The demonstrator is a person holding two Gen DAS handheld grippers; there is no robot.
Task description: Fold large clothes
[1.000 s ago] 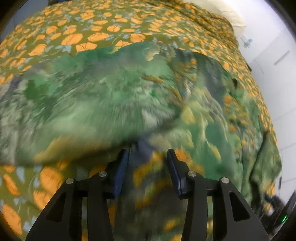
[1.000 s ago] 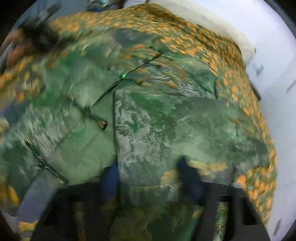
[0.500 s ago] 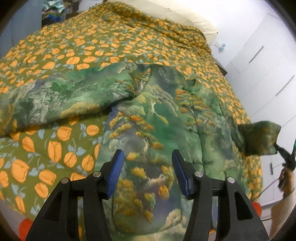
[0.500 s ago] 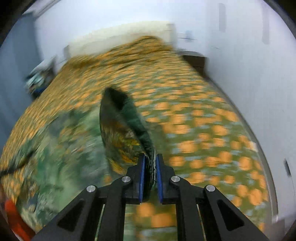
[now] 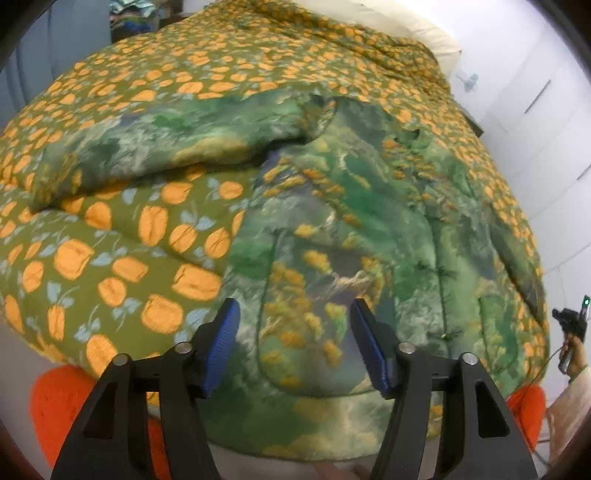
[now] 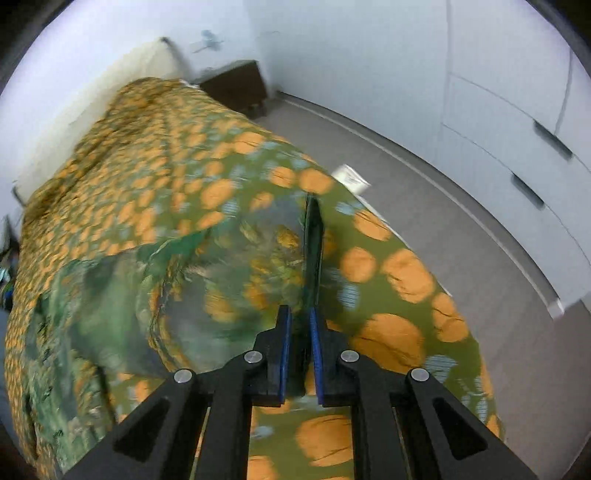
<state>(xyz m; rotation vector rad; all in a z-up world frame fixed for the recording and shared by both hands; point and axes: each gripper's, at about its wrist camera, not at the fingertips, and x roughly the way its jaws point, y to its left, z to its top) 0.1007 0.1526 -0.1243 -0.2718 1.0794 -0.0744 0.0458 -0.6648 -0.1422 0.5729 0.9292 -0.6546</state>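
A green landscape-print jacket (image 5: 351, 206) lies spread on the bed, front up, with one sleeve (image 5: 166, 147) stretched out to the left. My left gripper (image 5: 294, 308) hovers over the jacket's hem. Its jaws are opening, the blue pads (image 5: 221, 343) touch no cloth, and nothing is held between them. My right gripper (image 6: 299, 312) is shut on the cuff of the other sleeve (image 6: 258, 251), pulled out toward the bed's right side. The cuff's edge (image 6: 314, 236) stands up straight ahead of its fingers.
An olive quilt with orange fruit (image 5: 147, 258) covers the bed, with a white pillow (image 5: 424, 29) at its head. Grey floor (image 6: 443, 221), white drawer fronts (image 6: 517, 110) and a dark nightstand (image 6: 236, 85) lie to the right. Orange-red objects (image 5: 51, 398) sit below the bed's near edge.
The left gripper has drawn back from the cloth and spread its jaws. The right gripper closed on the sleeve cuff and swung it out to the right across the bed.
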